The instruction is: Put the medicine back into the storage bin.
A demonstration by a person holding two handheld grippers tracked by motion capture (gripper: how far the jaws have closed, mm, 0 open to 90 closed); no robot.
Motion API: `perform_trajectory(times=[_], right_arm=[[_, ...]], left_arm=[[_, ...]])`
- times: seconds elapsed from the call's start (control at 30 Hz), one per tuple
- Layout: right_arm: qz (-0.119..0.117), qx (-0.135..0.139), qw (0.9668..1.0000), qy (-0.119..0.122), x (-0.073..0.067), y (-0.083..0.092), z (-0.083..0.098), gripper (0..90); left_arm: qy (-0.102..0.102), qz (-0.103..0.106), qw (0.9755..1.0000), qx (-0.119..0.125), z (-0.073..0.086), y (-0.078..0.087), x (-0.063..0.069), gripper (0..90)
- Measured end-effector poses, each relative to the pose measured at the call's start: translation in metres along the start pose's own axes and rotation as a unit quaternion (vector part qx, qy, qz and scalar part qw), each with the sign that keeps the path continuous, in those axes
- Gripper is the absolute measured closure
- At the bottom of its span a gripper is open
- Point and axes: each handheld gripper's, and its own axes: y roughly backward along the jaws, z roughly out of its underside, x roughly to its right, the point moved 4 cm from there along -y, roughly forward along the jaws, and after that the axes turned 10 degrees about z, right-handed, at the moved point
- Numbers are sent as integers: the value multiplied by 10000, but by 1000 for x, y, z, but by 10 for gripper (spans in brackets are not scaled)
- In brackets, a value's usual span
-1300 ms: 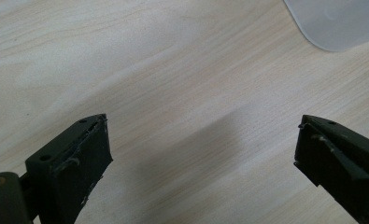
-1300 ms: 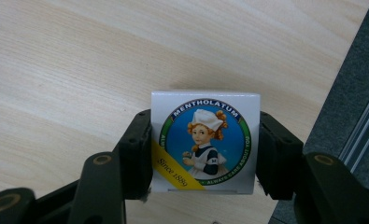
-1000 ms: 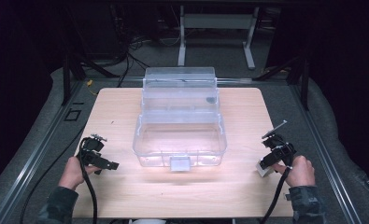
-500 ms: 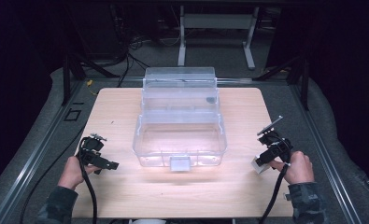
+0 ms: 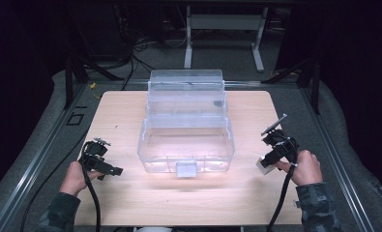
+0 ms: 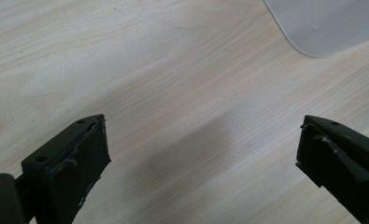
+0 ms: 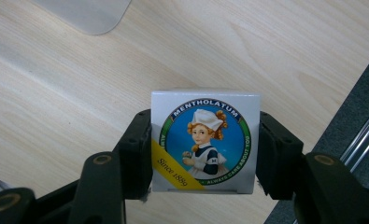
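A clear plastic storage box with its lid folded back stands in the middle of the wooden table. My right gripper is at the table's right side, shut on a small white Mentholatum box and holding it just above the wood; the box's round label faces the right gripper view, with a jaw pressed on each side. My left gripper rests at the table's left front, open, with bare wood between its jaws. A corner of the clear box lies beyond them.
The clear box's front latch tab faces the person. The table's right edge and grey floor mat lie close beside the held box. Metal frame legs stand on the floor behind the table.
My right gripper has risen slightly and drifted left toward the clear box, carrying the small white box. The left gripper has stayed still.
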Motion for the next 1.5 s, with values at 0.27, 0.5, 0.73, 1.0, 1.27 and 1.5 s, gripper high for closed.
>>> perform_trajectory(times=[0.27, 0.5, 0.73, 1.0, 1.27, 1.5], right_arm=[[47, 35, 9999, 90, -1, 6, -8, 462], [286, 37, 9993, 240, -1, 19, -15, 462], [169, 142, 9992, 329, -5, 28, -24, 462], [168, 272, 9985, 434, -9, 41, -36, 462], [216, 388, 9975, 554, -13, 55, -47, 462], [149, 468, 9969, 619, -19, 62, -55, 463]], left_arm=[[-6, -11, 10000, 1, -1, 0, 0, 25], [4, -19, 10000, -20, -1, 0, 0, 26], [-19, -35, 10000, -59, -1, 0, -2, 26], [-17, -41, 10000, -64, -2, 0, -1, 25], [-46, -28, 10000, -67, -3, 0, -1, 24], [-34, -29, 10000, -66, -3, 0, -1, 24]])
